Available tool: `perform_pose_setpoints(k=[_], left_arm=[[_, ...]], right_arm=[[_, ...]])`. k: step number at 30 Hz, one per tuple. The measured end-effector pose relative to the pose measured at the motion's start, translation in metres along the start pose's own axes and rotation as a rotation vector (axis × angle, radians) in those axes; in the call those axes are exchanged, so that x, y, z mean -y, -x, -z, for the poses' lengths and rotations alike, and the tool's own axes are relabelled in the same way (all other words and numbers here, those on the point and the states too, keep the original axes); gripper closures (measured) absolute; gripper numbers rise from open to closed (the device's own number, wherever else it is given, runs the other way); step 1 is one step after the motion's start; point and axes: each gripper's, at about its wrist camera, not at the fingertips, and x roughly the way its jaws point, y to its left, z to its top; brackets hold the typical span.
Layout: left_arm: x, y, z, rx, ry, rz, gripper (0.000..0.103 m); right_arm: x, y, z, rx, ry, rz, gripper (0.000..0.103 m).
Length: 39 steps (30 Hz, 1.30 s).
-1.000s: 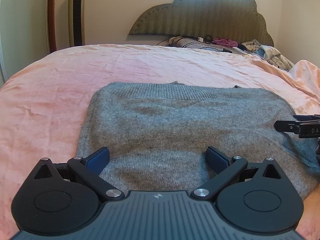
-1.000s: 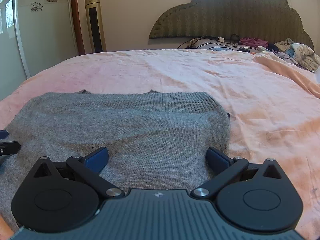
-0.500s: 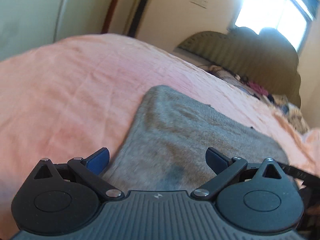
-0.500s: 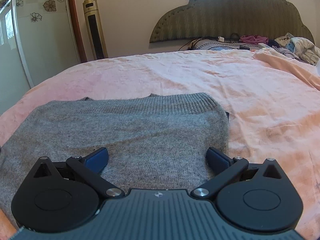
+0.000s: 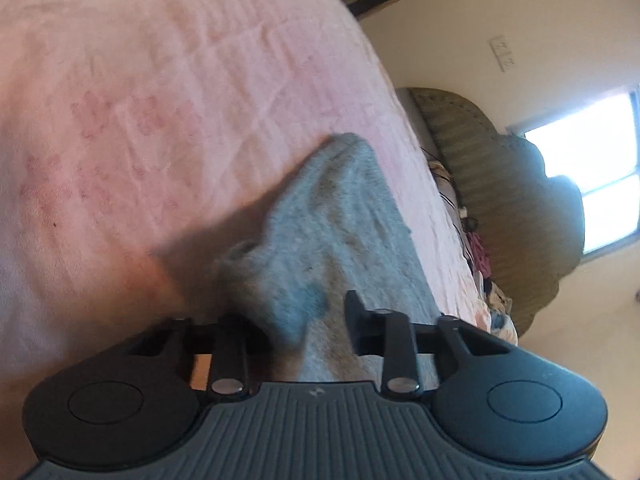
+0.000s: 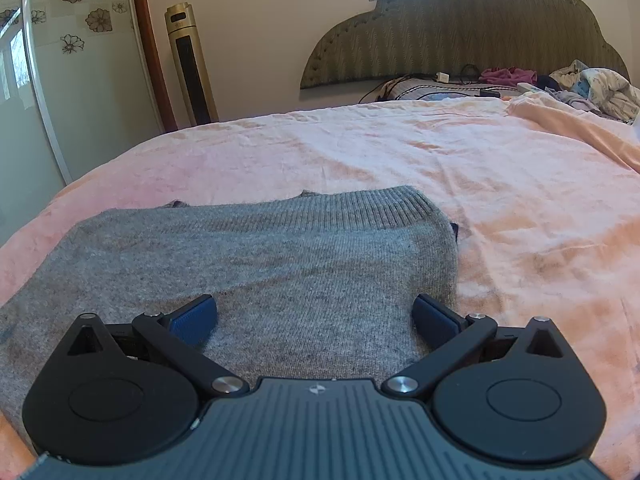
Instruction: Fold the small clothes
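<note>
A grey knitted sweater (image 6: pixel 256 264) lies flat on the pink bed sheet (image 6: pixel 500 184), ribbed hem at the far side. My right gripper (image 6: pixel 314 316) is open just above its near right part, touching nothing. In the left wrist view, rolled strongly sideways, my left gripper (image 5: pixel 296 320) has its fingers narrowed around a bunched fold of the sweater (image 5: pixel 328 216) at its left edge, and the cloth rises in a ridge between them. Whether the pads press the cloth is hidden by the fold.
A green padded headboard (image 6: pixel 460 28) stands at the far end with a pile of clothes and cables (image 6: pixel 580 84) below it. A tower fan (image 6: pixel 190 64) stands by the wall at the left. The pink sheet (image 5: pixel 140 100) spreads to the left of the sweater.
My left gripper has rolled sideways, dropped to the sweater's left edge and narrowed its fingers around a fold of it. My right gripper has stayed open and nearly still.
</note>
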Motion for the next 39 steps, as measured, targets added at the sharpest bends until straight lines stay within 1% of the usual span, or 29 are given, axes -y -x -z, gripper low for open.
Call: perform_pose_setpoints(k=[1,2,3,4,6,7,8,9,10,12,13,14,15,16,18,19,20,21,22,23,24,26,29,32,34,35,37,38,39], left_arm=[[-0.001,-0.002,-0.002,0.003,0.025,0.002,0.082],[0.001,-0.003,-0.002,0.006,0.028,-0.006,0.082],[0.005,-0.002,-0.001,0.015,0.008,-0.027,0.084],[0.01,-0.002,0.0,0.029,-0.026,-0.067,0.095],[0.027,-0.003,0.006,0.057,-0.108,-0.136,0.098],[0.039,-0.002,0.01,0.075,-0.165,-0.154,0.098],[0.055,-0.003,0.015,0.091,-0.239,-0.16,0.098],[0.075,-0.002,0.023,0.109,-0.352,-0.156,0.098],[0.097,-0.004,0.036,0.117,-0.474,-0.136,0.098],[0.141,-0.01,0.074,0.119,-0.75,-0.081,0.098],[0.158,-0.015,0.097,0.114,-0.882,-0.049,0.098],[0.169,-0.019,0.119,0.101,-0.988,-0.017,0.098],[0.176,-0.026,0.14,0.078,-1.085,0.012,0.098],[0.179,-0.031,0.155,0.053,-1.14,0.029,0.098],[0.18,-0.041,0.174,-0.013,-1.193,0.061,0.098],[0.179,-0.044,0.177,-0.037,-1.208,0.07,0.098],[0.178,-0.046,0.18,-0.06,-1.217,0.073,0.098],[0.178,-0.047,0.181,-0.08,-1.216,0.075,0.098],[0.177,-0.048,0.181,-0.092,-1.211,0.08,0.098],[0.178,-0.047,0.181,-0.091,-1.21,0.086,0.098],[0.179,-0.046,0.181,-0.088,-1.21,0.092,0.098],[0.178,-0.042,0.179,-0.085,-1.202,0.104,0.098],[0.179,-0.035,0.178,-0.065,-1.208,0.126,0.098],[0.182,-0.031,0.185,-0.063,-1.248,0.154,0.098],[0.184,-0.032,0.191,-0.074,-1.278,0.158,0.098],[0.184,-0.035,0.194,-0.085,-1.291,0.156,0.098],[0.185,-0.042,0.199,-0.114,-1.315,0.153,0.098],[0.186,-0.047,0.203,-0.128,-1.327,0.155,0.098],[0.188,-0.05,0.207,-0.14,-1.341,0.159,0.098]], right_arm=[[0.0,0.0,0.0,0.001,-0.003,-0.003,0.0],[0.001,0.001,0.0,0.003,-0.006,-0.005,0.0],[0.002,0.001,0.0,0.004,-0.01,-0.008,0.0],[0.002,0.001,0.0,0.005,-0.012,-0.01,0.0],[0.004,0.002,0.0,0.007,-0.018,-0.016,0.0],[0.004,0.002,0.0,0.008,-0.022,-0.019,0.0],[0.005,0.002,0.0,0.01,-0.028,-0.023,0.0],[0.006,0.002,0.0,0.013,-0.036,-0.029,0.0],[0.008,0.003,0.0,0.016,-0.046,-0.036,0.0],[0.015,0.004,0.0,0.029,-0.09,-0.065,0.0],[0.019,0.006,0.0,0.038,-0.119,-0.083,0.0],[0.025,0.007,0.0,0.048,-0.154,-0.105,0.0],[0.03,0.008,0.001,0.058,-0.189,-0.129,0.0],[0.037,0.009,0.001,0.067,-0.235,-0.158,0.0],[0.054,0.013,-0.001,0.066,-0.367,-0.217,0.0],[0.063,0.016,-0.004,0.052,-0.47,-0.254,0.0],[0.073,0.019,-0.007,0.032,-0.573,-0.31,0.0],[0.079,0.02,-0.011,0.016,-0.642,-0.379,0.0],[0.083,0.02,-0.017,0.008,-0.681,-0.441,0.0],[0.085,0.018,-0.022,-0.003,-0.694,-0.481,0.0],[0.085,0.013,-0.03,-0.037,-0.694,-0.514,0.0],[0.083,-0.006,-0.041,-0.151,-0.69,-0.546,0.0],[0.075,-0.029,-0.049,-0.269,-0.683,-0.556,0.0],[0.063,-0.049,-0.06,-0.339,-0.636,-0.57,0.0],[0.057,-0.061,-0.066,-0.367,-0.619,-0.559,0.0],[0.055,-0.067,-0.07,-0.372,-0.605,-0.553,0.003],[0.047,-0.077,-0.08,-0.376,-0.515,-0.53,0.021],[0.045,-0.082,-0.083,-0.391,-0.448,-0.485,0.05],[0.044,-0.086,-0.085,-0.414,-0.401,-0.435,0.083]])
